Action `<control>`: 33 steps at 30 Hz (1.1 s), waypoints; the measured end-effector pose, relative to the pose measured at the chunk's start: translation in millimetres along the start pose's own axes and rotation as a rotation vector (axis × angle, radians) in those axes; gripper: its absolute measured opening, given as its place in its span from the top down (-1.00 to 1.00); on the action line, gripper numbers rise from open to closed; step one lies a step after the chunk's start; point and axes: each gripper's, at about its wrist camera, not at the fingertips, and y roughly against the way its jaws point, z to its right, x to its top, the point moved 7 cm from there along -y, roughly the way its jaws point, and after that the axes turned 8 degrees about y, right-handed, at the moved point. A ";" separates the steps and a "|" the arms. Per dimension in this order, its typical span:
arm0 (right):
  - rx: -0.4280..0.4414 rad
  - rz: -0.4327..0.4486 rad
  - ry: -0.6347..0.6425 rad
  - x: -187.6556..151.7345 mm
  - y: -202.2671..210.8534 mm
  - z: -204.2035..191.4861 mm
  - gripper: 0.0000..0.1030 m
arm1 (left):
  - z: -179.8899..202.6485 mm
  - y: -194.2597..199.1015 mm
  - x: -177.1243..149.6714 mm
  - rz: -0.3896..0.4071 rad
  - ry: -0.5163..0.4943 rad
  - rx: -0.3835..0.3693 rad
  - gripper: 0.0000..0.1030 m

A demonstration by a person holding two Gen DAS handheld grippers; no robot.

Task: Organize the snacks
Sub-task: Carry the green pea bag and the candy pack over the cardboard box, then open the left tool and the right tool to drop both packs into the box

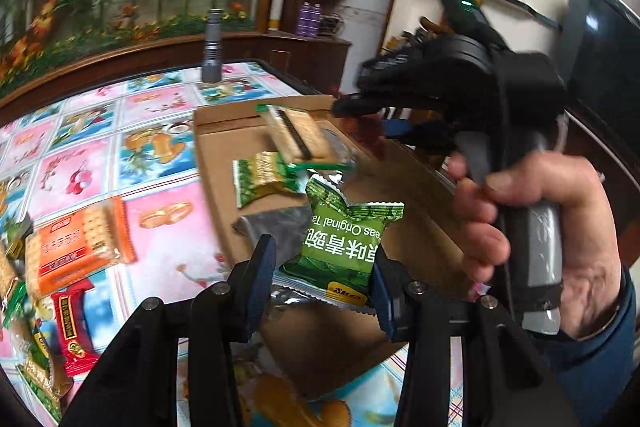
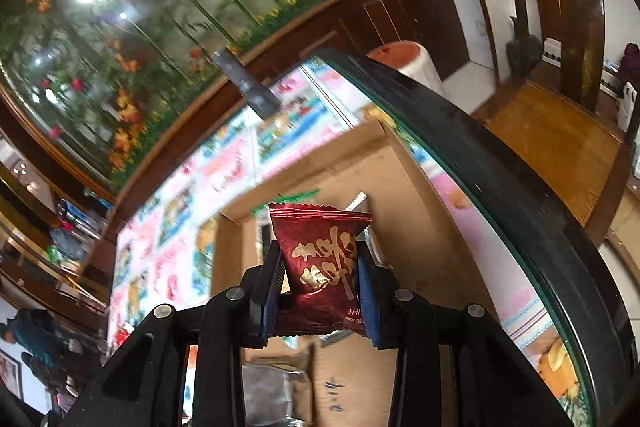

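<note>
- Left gripper (image 1: 322, 281) had its fingers (image 1: 262, 279) closed on a green pea packet (image 1: 344, 239), pinched low at both sides so the pouch stood up above the cardboard box (image 1: 404, 195) — likely carried there for dropping in.
- Right gripper (image 2: 320, 285) had its fingers closed on a dark red snack packet (image 2: 322, 259), likewise squeezed at its sides and hanging over the box; the person's right hand (image 1: 536, 223) held that tool by its grip.
- Box already held a sandwich biscuit pack (image 1: 298, 137) and a small green packet (image 1: 266, 177): it looked like the collecting point.
- Orange cracker pack (image 1: 76, 247) and small red packet (image 1: 72, 327) lay loose on the patterned worktop (image 1: 160, 147), left of the box, apparently unsorted.
- Grey flask (image 1: 212, 47) stood at the far edge, well apart.
</note>
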 end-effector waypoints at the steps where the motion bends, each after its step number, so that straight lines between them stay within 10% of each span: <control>1: 0.000 -0.011 -0.002 -1.6 -1.6 1.3 0.29 | 1.1 -1.3 -1.1 -0.008 -0.003 -0.009 0.16; 33: -0.087 -0.048 -0.001 -5.0 -5.5 10.5 0.25 | 9.3 -12.2 -2.5 -0.027 0.006 -0.085 -0.16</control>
